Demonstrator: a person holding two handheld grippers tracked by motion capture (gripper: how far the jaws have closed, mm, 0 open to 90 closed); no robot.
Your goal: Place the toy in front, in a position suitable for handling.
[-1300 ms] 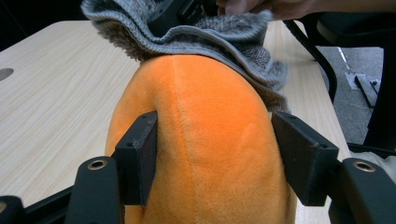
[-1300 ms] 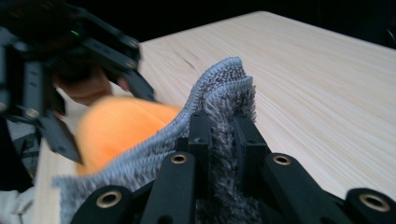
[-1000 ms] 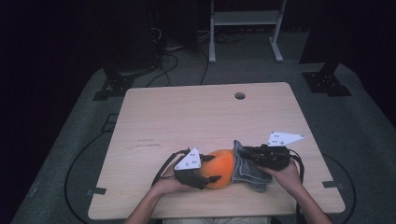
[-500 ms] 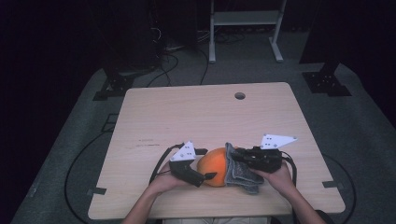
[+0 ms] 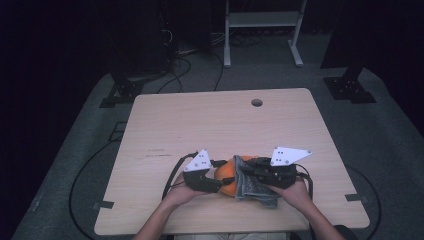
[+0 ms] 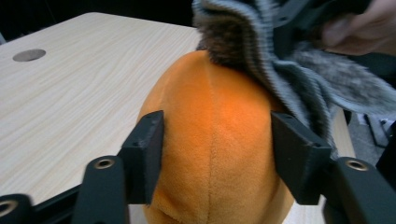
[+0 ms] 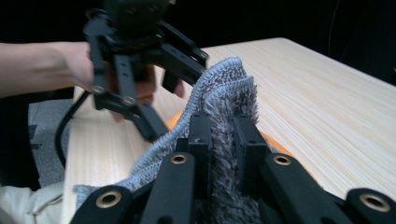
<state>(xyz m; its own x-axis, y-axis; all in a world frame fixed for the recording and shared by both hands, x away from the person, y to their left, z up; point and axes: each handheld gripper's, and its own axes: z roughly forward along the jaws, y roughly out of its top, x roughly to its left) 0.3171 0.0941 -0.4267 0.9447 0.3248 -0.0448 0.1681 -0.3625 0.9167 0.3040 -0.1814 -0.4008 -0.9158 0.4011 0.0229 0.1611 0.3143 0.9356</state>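
- High view: both grippers meet at the near edge of the table [image 5: 210, 120]; the left gripper [image 5: 212, 184] and right gripper [image 5: 250, 172] face each other across an orange plush [image 5: 226, 172] and a grey cloth [image 5: 252, 187].
- Left gripper view: the plush [image 6: 215, 140] sits between the left gripper [image 6: 217, 149] pads; the jaws have just been closing, about half open, both pads against the plush's sides and gripping it.
- That view also shows the plush's centre seam and short nap, too small to make out from above.
- Right gripper view: the right gripper [image 7: 224, 140] is clamped nearly shut on a fold of the cloth [image 7: 224, 93], which rises beyond its fingertips as a ridge.
- Here a sliver of orange shows just past the right fingers, under the cloth, and the left gripper [image 7: 135, 93] stands beyond it, held by a hand [image 7: 77, 65].
- The cloth [image 6: 280, 70] drapes over the plush's far end, beyond the left pads, hiding that end.
- A round hole [image 5: 257, 102] lies in the table well beyond both grippers; cables [image 5: 172, 175] trail from the left one.
- A metal stand [image 5: 260, 30] stands on the floor beyond the table.
- Cloth: shaggy grey pile with a ribbed knitted edge. Plush: smooth, rounded, egg-like. Table: pale wood grain.
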